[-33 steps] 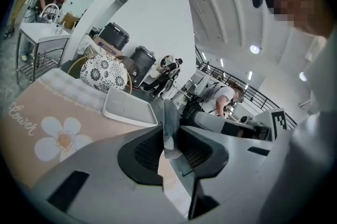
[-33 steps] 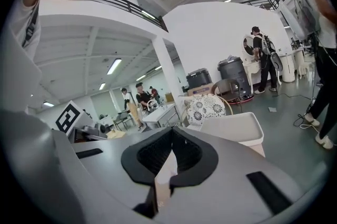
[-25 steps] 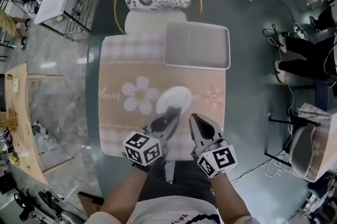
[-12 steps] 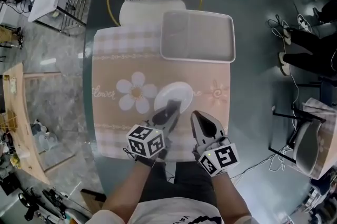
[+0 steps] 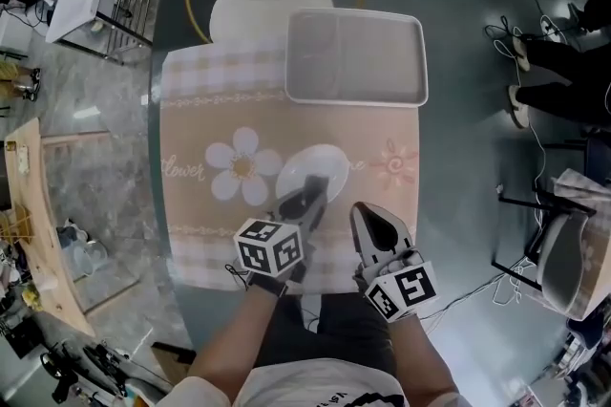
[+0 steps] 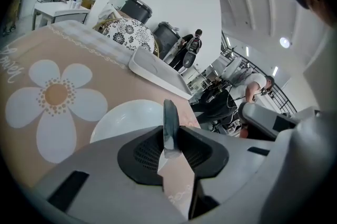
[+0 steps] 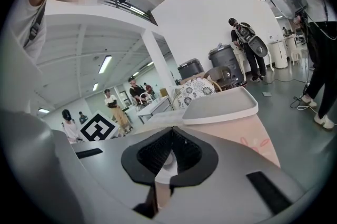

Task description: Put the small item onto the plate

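Left gripper (image 5: 306,197): clamped on thin grey item (image 6: 170,122), over 6 o'clock rim of plate (image 5: 332,162). Right gripper (image 5: 372,222): jaws together, empty, 4 o'clock of plate.

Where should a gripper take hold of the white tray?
Pinch the white tray by the raised rim of its near long side, coming from the person's side: it lies flat, so only that upturned rim offers the jaws an edge.

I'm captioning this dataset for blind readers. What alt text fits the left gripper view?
The left gripper pinches a thin grey item upright between its jaws, with a white plate just beyond it on a pink tablecloth printed with a flower. A white tray lies farther back.
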`<state>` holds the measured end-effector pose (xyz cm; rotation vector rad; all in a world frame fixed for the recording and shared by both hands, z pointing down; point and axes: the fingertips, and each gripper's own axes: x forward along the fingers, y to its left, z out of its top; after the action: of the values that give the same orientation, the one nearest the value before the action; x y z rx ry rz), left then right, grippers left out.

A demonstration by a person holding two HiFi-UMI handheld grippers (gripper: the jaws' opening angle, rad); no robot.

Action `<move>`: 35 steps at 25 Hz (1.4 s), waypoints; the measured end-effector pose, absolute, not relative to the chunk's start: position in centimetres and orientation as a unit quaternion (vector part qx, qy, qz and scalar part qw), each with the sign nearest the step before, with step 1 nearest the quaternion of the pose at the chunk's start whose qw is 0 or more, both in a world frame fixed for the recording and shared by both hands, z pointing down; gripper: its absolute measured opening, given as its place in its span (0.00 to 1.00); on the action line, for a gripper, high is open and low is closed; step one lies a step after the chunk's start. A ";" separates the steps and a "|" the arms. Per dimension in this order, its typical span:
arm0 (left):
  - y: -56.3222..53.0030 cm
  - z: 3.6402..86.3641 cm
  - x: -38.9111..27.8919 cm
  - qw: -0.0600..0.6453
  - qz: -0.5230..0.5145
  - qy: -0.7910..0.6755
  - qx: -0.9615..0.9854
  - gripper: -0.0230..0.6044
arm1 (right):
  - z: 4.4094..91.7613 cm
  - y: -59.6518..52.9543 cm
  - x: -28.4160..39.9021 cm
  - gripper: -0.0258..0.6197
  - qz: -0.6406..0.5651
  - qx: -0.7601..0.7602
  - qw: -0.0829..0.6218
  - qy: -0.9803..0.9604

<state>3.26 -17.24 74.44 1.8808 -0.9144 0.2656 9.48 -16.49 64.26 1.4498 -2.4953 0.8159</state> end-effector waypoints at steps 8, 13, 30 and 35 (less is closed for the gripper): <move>-17.5 75.5 3.2 0.497 0.135 -0.384 0.766 0.20 | 64.4 -16.6 10.0 0.06 0.275 0.482 0.069 -0.829; -17.4 75.8 3.1 0.483 0.175 -0.384 0.767 0.30 | 64.3 -16.9 10.1 0.06 0.277 0.479 0.069 -0.830; -16.0 74.2 1.5 0.479 0.197 -0.396 0.758 0.32 | 62.4 -16.8 8.5 0.06 0.273 0.462 0.081 -0.840; -16.0 71.0 1.4 0.461 0.172 -0.392 0.777 0.17 | 61.0 -16.7 7.7 0.06 0.275 0.461 0.085 -0.840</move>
<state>1.37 -16.00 70.99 1.9118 -0.9648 0.4223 7.74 -16.72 60.99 1.3742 -2.5041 0.8205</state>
